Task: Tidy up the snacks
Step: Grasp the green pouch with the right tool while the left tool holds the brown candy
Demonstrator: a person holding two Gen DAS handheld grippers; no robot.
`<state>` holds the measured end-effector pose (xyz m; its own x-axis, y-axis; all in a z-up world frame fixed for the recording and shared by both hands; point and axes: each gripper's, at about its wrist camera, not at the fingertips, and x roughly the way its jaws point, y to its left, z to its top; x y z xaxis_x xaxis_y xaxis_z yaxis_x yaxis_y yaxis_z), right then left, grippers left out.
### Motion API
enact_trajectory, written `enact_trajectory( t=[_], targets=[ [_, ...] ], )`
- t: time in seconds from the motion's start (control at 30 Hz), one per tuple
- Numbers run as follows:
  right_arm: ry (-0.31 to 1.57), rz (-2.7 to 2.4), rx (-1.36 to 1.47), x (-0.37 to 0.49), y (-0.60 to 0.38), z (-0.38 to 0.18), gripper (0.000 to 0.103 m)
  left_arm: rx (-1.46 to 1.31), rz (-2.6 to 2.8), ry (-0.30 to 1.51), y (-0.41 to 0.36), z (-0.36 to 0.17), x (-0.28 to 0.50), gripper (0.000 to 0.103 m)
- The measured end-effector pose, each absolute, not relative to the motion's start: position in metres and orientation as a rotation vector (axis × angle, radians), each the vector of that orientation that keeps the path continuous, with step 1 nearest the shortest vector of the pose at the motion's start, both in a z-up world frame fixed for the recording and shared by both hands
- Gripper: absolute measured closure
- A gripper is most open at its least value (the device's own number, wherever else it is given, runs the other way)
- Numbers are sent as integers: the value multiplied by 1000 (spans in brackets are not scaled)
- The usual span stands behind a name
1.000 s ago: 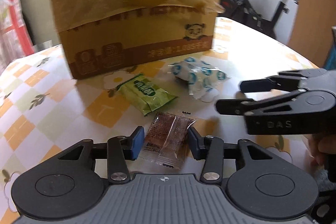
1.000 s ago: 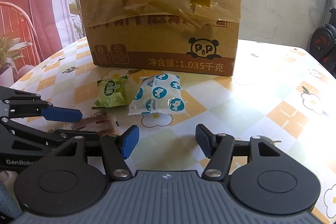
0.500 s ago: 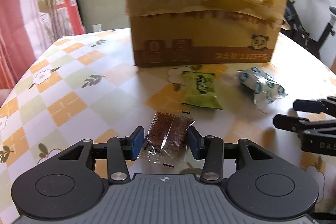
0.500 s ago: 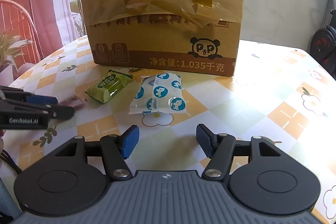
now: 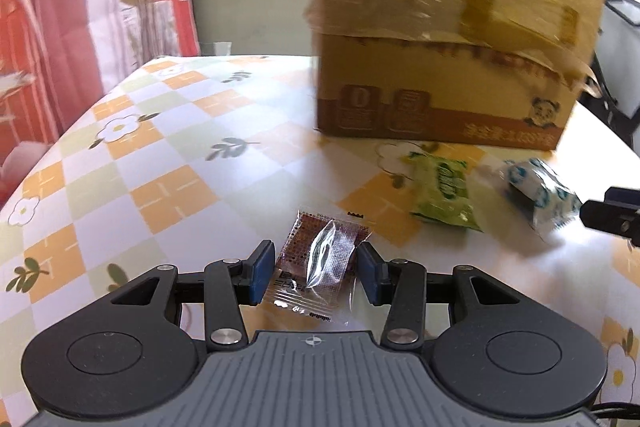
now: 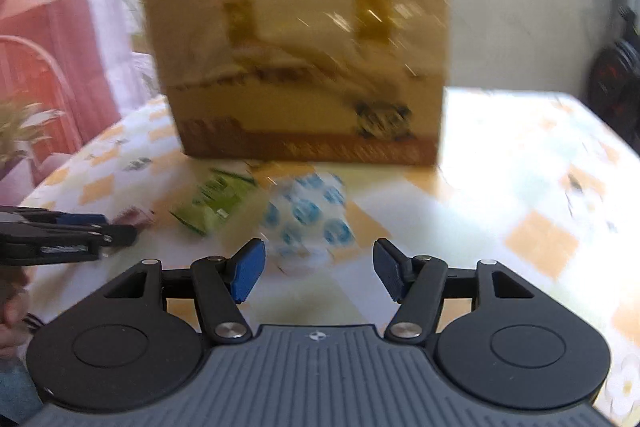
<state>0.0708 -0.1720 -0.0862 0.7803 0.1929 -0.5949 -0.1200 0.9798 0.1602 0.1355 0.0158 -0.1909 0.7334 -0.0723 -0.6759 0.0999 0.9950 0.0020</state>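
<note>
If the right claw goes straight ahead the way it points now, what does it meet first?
Most likely the white packet with blue dots, lying on the table just beyond the open right claw. The cardboard box stands further behind. The picture is blurred, so depth is uncertain.

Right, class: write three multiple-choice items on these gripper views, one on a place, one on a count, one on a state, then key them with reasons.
1. Where does the green packet lie?
A. on top of the carton
B. on the table in front of the carton
C. on the floor

2. How many snack packets are in the left wrist view?
A. three
B. one
C. five

3. What is between the left gripper fingers?
A. the blue-and-white packet
B. nothing
C. the clear brown packet

Key: 1 B, it rests on the tablecloth by the carton's base. 2 A, brown, green, blue-and-white. 3 C, the wrapper sits between the blue pads, and the right gripper holds nothing.
</note>
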Motion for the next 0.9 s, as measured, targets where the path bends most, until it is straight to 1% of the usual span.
enact_trajectory(
  t=[0.2,0.37,0.6,0.83,0.9],
  targets=[
    [679,312,127,104,-145,-75,40,-38,-80,726,34,-190,136,56],
    [759,353,138,141,-118,-88,41,-58,-59,706,46,-191,137,56],
    [872,282,203,180,-102,-109,40,-109,-55,702,52,-191,140,56],
    [849,276,58,187,-78,-115,38,-116,-54,697,52,-193,141,56],
    [829,285,-37,182,-70,-117,41,-96,-51,695,49,-193,141,55]
  ],
)
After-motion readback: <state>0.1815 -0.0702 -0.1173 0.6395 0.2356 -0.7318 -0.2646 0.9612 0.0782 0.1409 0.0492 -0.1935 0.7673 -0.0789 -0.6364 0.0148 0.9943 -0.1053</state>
